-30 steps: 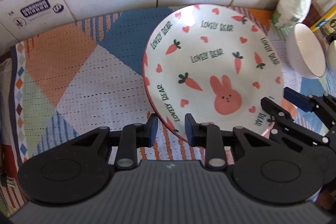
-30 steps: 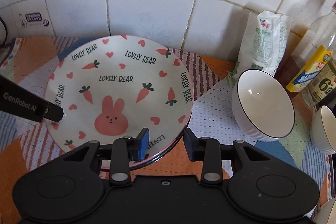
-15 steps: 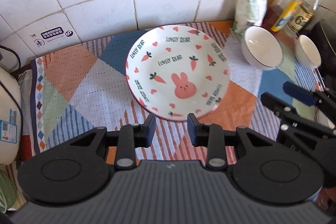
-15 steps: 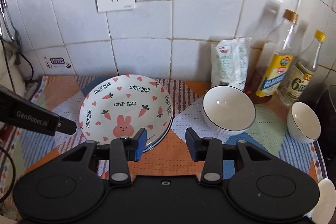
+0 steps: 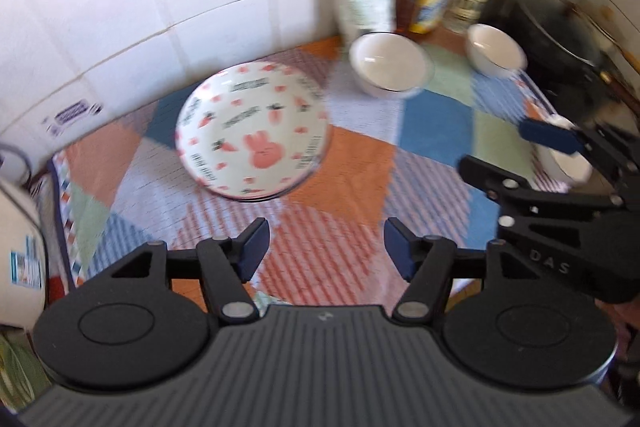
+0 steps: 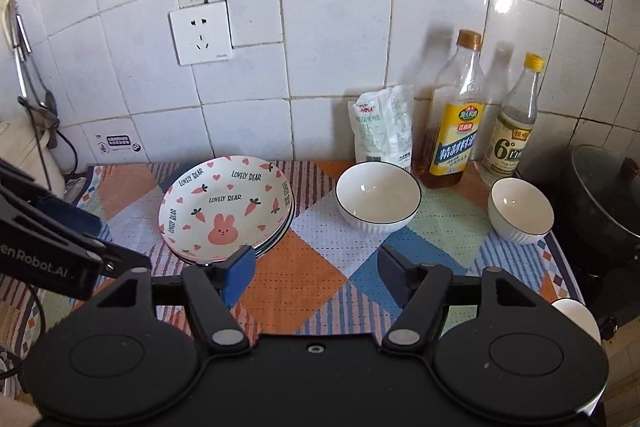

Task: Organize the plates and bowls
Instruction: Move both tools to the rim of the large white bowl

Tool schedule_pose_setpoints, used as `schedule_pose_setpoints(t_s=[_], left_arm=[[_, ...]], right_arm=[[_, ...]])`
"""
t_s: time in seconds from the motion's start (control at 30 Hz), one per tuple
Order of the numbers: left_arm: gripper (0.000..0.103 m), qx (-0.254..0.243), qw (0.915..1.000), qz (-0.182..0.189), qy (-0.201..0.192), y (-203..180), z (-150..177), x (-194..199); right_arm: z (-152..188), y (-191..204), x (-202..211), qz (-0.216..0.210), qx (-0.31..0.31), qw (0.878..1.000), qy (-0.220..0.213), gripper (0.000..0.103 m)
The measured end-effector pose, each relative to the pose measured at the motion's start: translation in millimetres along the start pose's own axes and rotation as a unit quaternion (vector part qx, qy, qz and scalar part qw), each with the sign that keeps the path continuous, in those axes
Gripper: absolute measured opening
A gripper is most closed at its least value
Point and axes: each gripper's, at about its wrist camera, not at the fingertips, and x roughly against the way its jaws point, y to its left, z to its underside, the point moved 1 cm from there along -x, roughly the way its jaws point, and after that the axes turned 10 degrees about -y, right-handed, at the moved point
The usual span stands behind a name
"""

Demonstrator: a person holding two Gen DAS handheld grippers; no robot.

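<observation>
Crockery spread on a quilted cloth, both grippers empty

Glazed ceramic fills my right wrist view. The rabbit plate (image 6: 226,205), round and shallow, printed with pink hearts, orange carrots and "LOVELY BEAR" lettering, sits on top of a stack: I can see further rims peeking out beneath its right edge. The stack rests on the patchwork cloth (image 6: 320,267), a stitched fabric of orange, blue, green and striped diamonds covering the bench.

Right of the plates stands the large bowl (image 6: 378,199), white with a thin dark rim line and ribbed outer wall. Further right is the small bowl (image 6: 520,213), same ribbing, well apart from the first. At the lower right edge another white rim (image 6: 576,317) peeks from behind the gripper body.

Against the glossy white wall tiles stand a crinkled plastic pouch (image 6: 384,125), a tall oil bottle (image 6: 456,115) with a yellow label, and a clear vinegar bottle (image 6: 512,123). A dark pot with a glass lid (image 6: 604,191) sits at the far right.

My right gripper (image 6: 316,271) hovers over the cloth with jaws spread wide, nothing between the blue pads. My left gripper (image 5: 326,247), seen in a motion-blurred view, is likewise released and empty, in front of the plates.
</observation>
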Motion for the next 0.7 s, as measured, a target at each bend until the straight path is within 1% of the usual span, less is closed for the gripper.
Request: schedule_pose_setpoints(t_s=[0.1,0.27,0.37,0.47,0.53,0.63,0.7], left_arm=[[0.062,-0.016,0.9998,0.009,-0.010,-25,0,10],[0.065,-0.024,0.9992,0.026,-0.018,-66,-5,13],[0.066,-0.041,0.9987,0.027,-0.018,-93,-11,9],[0.067,-0.043,0.9985,0.032,-0.011,-118,-16,1],[0.067,-0.045,0.9984,0.032,-0.005,-134,-16,-8],[0.068,-0.044,0.9987,0.022,0.011,-154,-13,-24],[0.068,-0.039,0.9987,0.021,0.025,-166,-9,-36]], right_arm=[[2,-13,19,0.000,0.000,1.000,-0.009,0.072],[7,-46,45,0.011,0.001,1.000,-0.013,0.072],[14,-74,57,0.015,-0.006,1.000,-0.013,0.072],[23,-104,64,0.018,-0.021,1.000,-0.011,0.072],[30,-126,68,0.028,-0.034,0.999,-0.013,0.073],[43,-160,69,0.046,-0.063,0.997,-0.014,0.077],[51,-181,68,0.059,-0.081,0.995,-0.011,0.085]])
